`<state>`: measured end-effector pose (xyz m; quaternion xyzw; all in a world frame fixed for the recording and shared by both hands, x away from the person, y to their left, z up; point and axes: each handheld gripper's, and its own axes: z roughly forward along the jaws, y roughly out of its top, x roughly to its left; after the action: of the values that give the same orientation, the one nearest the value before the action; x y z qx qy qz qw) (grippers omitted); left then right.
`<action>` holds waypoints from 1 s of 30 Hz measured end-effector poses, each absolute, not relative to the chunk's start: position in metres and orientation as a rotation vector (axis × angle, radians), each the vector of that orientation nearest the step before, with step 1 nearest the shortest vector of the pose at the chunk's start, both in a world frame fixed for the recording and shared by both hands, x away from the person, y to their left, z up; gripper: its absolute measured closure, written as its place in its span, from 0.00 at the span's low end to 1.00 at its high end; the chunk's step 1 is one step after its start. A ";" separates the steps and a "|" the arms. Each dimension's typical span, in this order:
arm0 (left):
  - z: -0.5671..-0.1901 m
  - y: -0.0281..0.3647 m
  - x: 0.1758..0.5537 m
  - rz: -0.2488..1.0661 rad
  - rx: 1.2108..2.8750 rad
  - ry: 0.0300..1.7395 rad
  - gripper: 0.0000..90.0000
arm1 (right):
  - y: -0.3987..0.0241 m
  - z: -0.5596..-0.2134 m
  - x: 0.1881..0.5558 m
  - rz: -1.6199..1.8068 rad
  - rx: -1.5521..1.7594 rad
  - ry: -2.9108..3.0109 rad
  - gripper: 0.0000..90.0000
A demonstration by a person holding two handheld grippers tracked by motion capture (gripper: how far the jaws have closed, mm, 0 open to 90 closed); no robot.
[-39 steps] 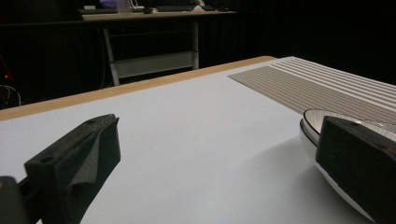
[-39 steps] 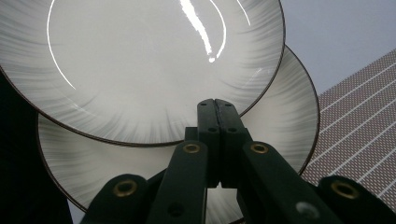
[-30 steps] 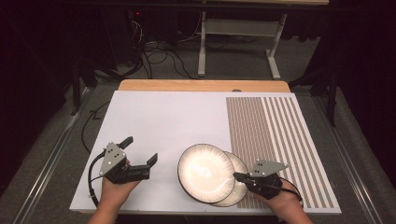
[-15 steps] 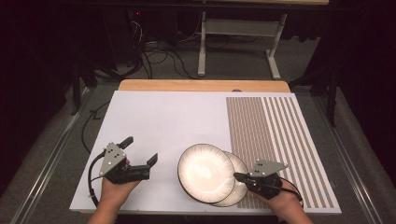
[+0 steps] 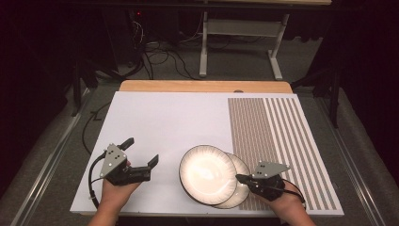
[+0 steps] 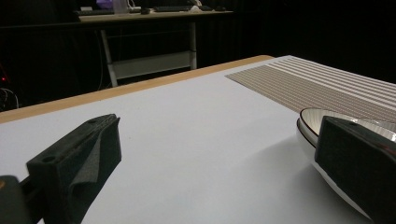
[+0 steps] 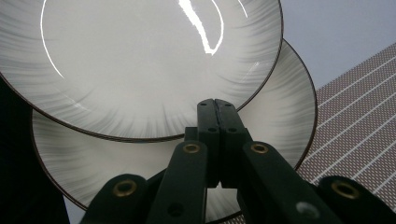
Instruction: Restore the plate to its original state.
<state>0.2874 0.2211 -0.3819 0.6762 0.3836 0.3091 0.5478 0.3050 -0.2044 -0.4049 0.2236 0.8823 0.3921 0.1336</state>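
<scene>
Item one: upper round glazed ceramic plate (image 5: 207, 173), white with fine grey radial streaks and a thin dark rim, glossy with light glare on its well; it lies on the near middle of the table, overlapping and resting on item two. Item two: lower round glazed ceramic plate (image 5: 239, 186) of the same pattern, shifted toward the right and near edge, its right part lying on the striped mat. Item three: right gripper (image 5: 241, 179), black, jointed metal links with brass-coloured rivets, grey three-cornered plate on top, held in the person's right hand (image 5: 289, 212); its two jaws are pressed flat together with nothing between them, the tip standing over the lower plate just beside the upper plate's rim, as the right gripper view shows (image 7: 216, 105). Item four: left gripper (image 5: 141, 152), black, block-shaped jaws faced with matte textured padding, held in the left hand (image 5: 113, 195) near the table's left front; its jaws stand wide apart, holding nothing, well left of the plates. Item five: white matte rectangular board (image 5: 164, 122) covering the table. Item six: brown-and-white striped woven mat (image 5: 282, 132) along the right side. Item seven: light wooden table edge (image 5: 202, 86) at the far side.
</scene>
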 end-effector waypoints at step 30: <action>-0.382 0.222 0.287 0.728 1.600 0.908 0.01 | -0.216 -0.404 0.305 1.151 0.681 2.537 1.00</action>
<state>0.2873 0.2216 -0.3822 0.6757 0.3836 0.3073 0.5494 0.3046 -0.2156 -0.4036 0.2353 0.8763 0.3975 0.1365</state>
